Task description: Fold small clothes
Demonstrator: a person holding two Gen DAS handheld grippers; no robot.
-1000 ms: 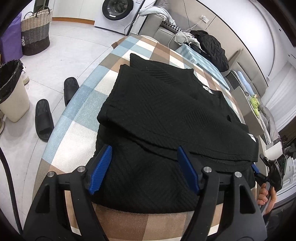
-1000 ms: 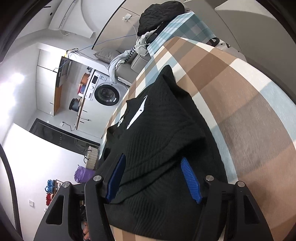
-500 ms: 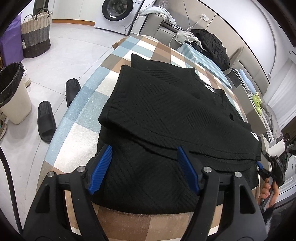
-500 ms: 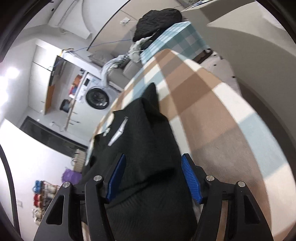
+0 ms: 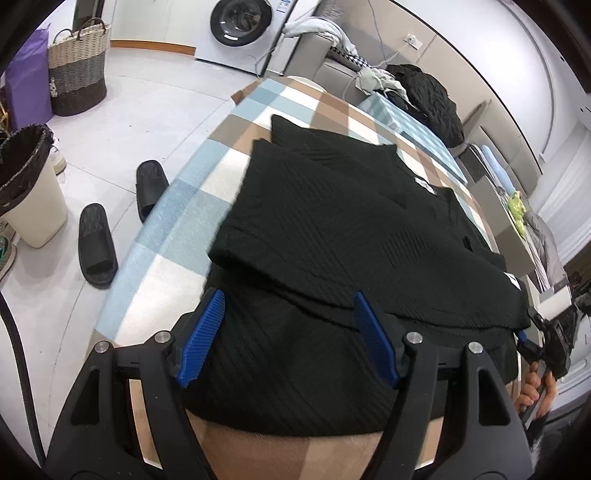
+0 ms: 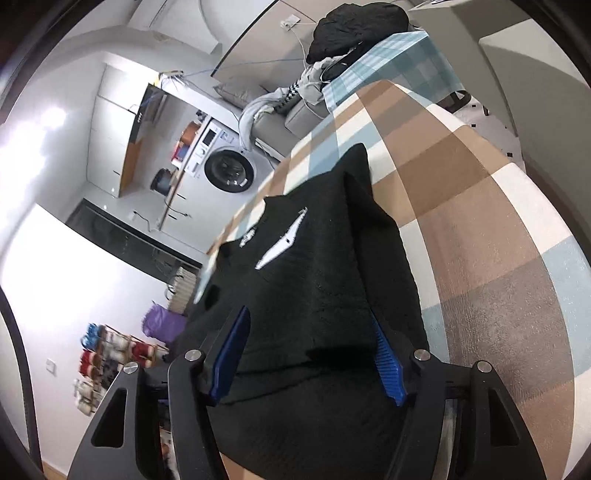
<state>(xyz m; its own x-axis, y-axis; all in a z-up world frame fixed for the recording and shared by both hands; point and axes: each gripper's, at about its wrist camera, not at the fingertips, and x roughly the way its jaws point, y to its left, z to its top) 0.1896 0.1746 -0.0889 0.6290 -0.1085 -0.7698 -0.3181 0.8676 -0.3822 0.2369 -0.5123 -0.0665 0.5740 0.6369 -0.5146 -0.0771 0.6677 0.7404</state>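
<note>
A black ribbed knit garment (image 5: 332,236) lies partly folded on the checked tablecloth (image 5: 184,206), one layer lapped over the near part. My left gripper (image 5: 291,332) is open, its blue pads just above the garment's near edge. My right gripper (image 6: 314,354) is open over the garment's other end (image 6: 325,280), where a white label (image 6: 282,243) shows. In the left wrist view the right gripper (image 5: 543,339) shows at the garment's far right corner, held by a hand.
A bin (image 5: 29,184), two black slippers (image 5: 96,247) and a woven basket (image 5: 77,70) stand on the floor to the left. A washing machine (image 5: 240,26) and a sofa with clothes (image 5: 424,92) lie beyond the table.
The right wrist view swung away toward the table's far side and back over the garment. The left gripper has barely moved. Both grippers stay open.
</note>
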